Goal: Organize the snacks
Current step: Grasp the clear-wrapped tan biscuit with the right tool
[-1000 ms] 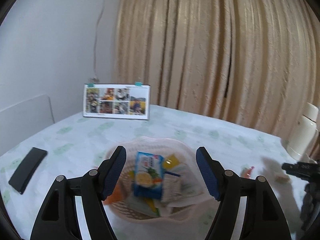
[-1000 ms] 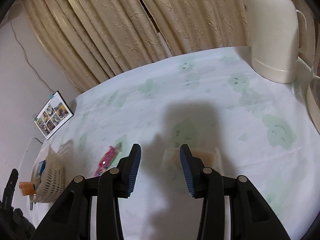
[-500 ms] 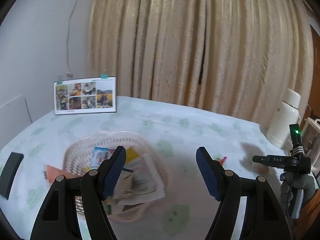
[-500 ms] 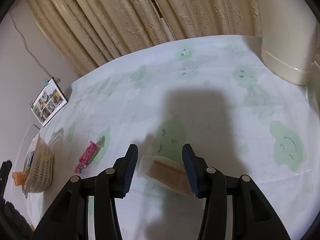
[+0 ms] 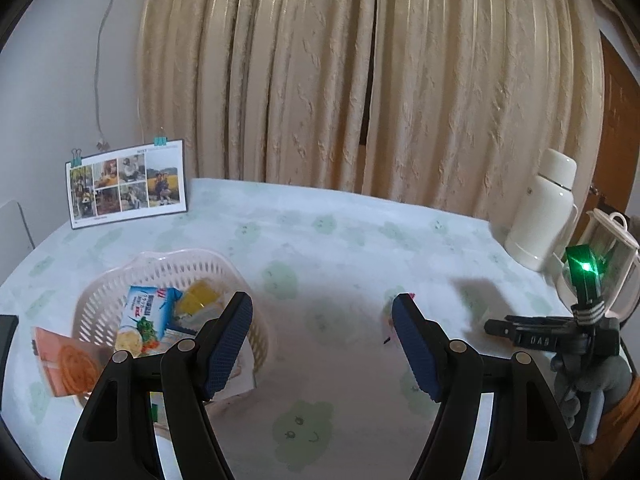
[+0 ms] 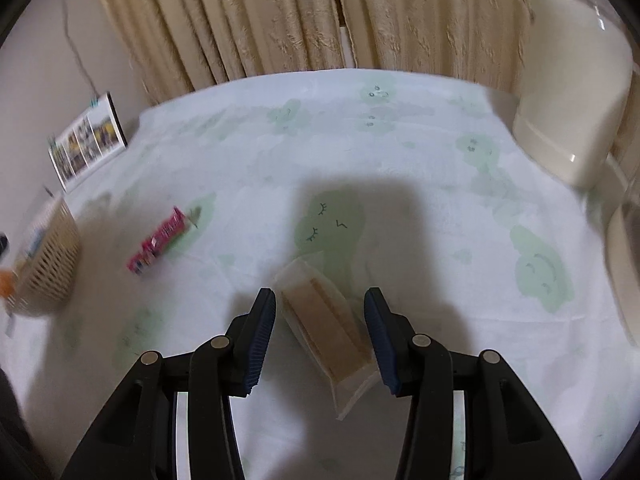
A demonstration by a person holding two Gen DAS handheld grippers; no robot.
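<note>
Ahead of the left tongs (image 5: pixel 322 340), which gape wide with nothing between the pads, lies bare bench (image 5: pixel 340 248) under a pale cloth printed with green faces. The white slotted basket (image 5: pixel 172 268) sits at lower left, partly behind the left pad, holding a blue-and-white snack packet (image 5: pixel 146 316) and a yellow one (image 5: pixel 198 294); an orange packet (image 5: pixel 66 362) hangs over its outer rim. A photo card (image 5: pixel 126 184) leans against the wall at the far left, beige curtains (image 5: pixel 372 80) close off the back, and a white thermos (image 5: pixel 542 210) and a clear jug (image 5: pixel 608 256) stand at the right edge. The right tool shows low on the right, its green lamp lit. Compared with half a second ago, the basket sits further left and no longer between the pads.

From the right wrist, the right tongs (image 6: pixel 320 340) stand partly open, straddling a clear-wrapped brown wafer bar (image 6: pixel 330 332) that lies slanted on the cloth; neither pad touches it. A pink snack bar (image 6: pixel 160 240) lies well to the left, with the basket (image 6: pixel 52 264) beyond it, blurred. The thermos (image 6: pixel 572 92) fills the upper right. Since the earlier frame the wafer reaches deeper between the pads.
</note>
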